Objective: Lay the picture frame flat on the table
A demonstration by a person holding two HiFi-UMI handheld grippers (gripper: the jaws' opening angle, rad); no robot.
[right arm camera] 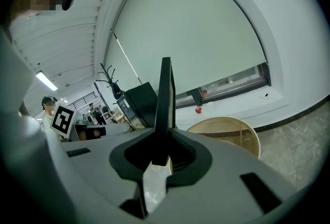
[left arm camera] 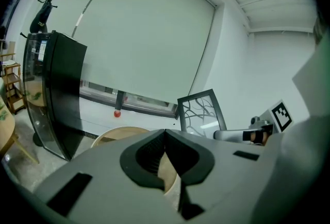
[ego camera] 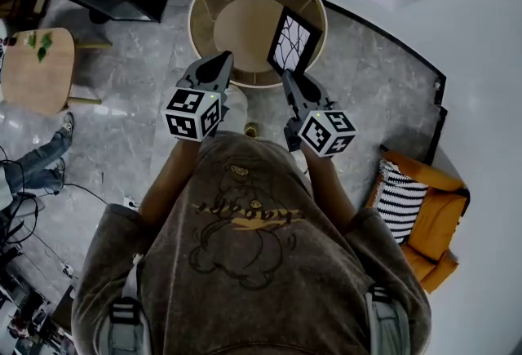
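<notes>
Grey marble floor surrounds the round wooden table, upper centre. The right gripper pinches the upright black branch-patterned picture frame; the left gripper is closed and empty. Next, probably, tilt the frame flat.

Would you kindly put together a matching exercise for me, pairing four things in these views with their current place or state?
Things:
1. picture frame
2. left gripper
3. right gripper
4. striped cushion

Places or states:
A. on the orange armchair
B. jaws together, nothing between them
C. upright, not yet laid flat
D. clamped on the frame's edge

Pairs: 1-C; 2-B; 3-D; 4-A
</notes>
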